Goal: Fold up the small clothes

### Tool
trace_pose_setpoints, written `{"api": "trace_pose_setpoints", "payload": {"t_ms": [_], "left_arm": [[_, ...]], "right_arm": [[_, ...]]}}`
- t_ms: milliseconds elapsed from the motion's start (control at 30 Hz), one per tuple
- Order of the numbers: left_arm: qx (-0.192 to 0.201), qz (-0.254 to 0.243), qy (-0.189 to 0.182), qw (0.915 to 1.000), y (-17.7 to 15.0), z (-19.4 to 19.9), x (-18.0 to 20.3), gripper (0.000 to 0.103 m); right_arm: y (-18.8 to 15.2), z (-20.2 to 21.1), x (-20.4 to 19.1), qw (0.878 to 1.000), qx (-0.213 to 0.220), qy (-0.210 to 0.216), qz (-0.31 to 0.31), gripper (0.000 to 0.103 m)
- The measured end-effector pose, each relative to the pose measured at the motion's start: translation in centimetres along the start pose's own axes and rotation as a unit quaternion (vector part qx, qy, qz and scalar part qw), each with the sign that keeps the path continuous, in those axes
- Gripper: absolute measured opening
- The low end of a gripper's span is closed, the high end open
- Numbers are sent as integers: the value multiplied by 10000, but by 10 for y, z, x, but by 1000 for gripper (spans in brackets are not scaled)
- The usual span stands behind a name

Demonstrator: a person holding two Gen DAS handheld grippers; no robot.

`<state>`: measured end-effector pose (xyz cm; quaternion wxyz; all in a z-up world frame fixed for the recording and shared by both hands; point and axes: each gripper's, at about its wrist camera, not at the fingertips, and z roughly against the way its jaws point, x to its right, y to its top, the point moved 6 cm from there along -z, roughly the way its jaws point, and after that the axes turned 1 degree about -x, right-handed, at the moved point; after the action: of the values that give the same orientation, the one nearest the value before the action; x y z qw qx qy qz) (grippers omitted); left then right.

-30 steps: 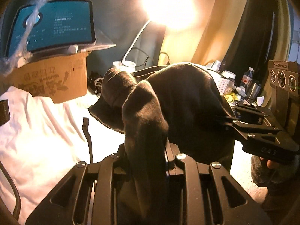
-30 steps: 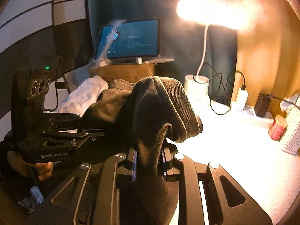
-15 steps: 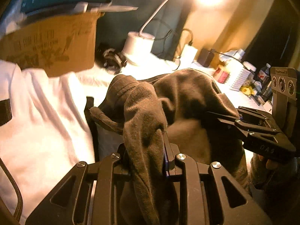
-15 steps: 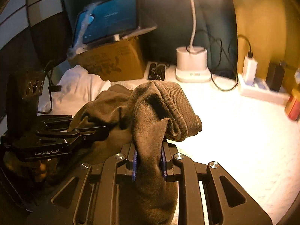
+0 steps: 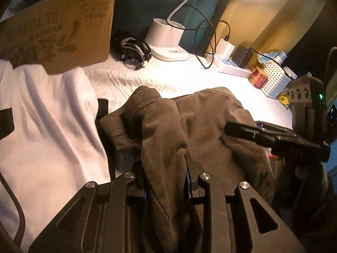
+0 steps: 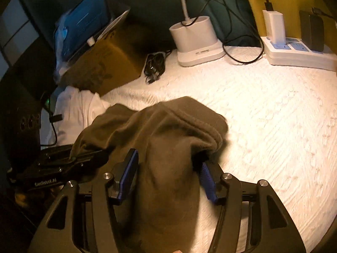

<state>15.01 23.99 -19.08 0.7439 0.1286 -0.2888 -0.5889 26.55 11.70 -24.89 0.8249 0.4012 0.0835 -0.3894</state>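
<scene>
While the garment is coming to rest: the two grippers are sitting at the near edge of the bed, one at each side of the cloth.

Task thing: the dark brown garment [image 5: 210, 122] is lying bunched on the white textured bedspread [image 6: 273, 116], in the near middle of the scene, with a thick rolled hem turning toward the far side. I cannot tell what kind of small garment it is.

Left gripper [image 5: 166, 168]: its jaws are standing narrow and are pinching a thick fold of the brown cloth, which is running back between the fingers toward the camera. I judge that it is keeping this corner so the fabric is not sliding while the other side is being let go.

Right gripper [image 6: 168, 168]: its jaws have just been opening and are now standing wide. The cloth is lying between the blue pads [image 6: 130, 168], but the pads are no longer pressing on it; it is draping loosely there.

Why so: the right side is probably being laid down to finish one fold, and the left side is acting as an anchor.

Neighbours: a white garment [image 5: 48, 126] is spreading at the left, touching the brown one at its left edge. A cardboard box [image 5: 56, 29] is standing far left, a white lamp base [image 6: 195, 40] and a power strip [image 6: 299, 52] far along the back.

Progress: the fold is looking only partly made, because the cloth is lumpy, not flat.

Risk: the rolled hem may be unrolling when the left hold is released.
</scene>
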Motion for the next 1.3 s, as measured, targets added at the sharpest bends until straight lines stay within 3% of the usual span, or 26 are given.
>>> {"api": "trace_pose_setpoints", "payload": {"t_ms": [133,233,367,567,833,1033,1200,1300], "left_arm": [[-16,-87,47,9999,5,-2,-3,26],[-42,-107,222,9997,8,-5,-9,29],[-43,-238,503,9984,12,-9,-10,31],[-11,-465,729,9963,20,-7,-2,31],[-14,-480,718,9963,25,-8,-5,32],[47,-447,907,9949,22,-4,-15,40],[191,-323,878,9954,24,9,-14,40],[424,-308,623,9967,27,25,-3,40]], "right_arm": [[13,2,16,9992,158,-371,4,60],[18,0,28,9942,99,-1043,249,59],[17,-1,27,9883,59,-1417,556,60],[16,-1,31,9871,83,-1491,569,62],[18,7,32,9815,217,-1792,644,64],[14,18,35,9778,222,-1989,614,69],[10,27,26,9757,285,-2070,661,69],[4,31,19,9786,258,-1932,659,69]]}}
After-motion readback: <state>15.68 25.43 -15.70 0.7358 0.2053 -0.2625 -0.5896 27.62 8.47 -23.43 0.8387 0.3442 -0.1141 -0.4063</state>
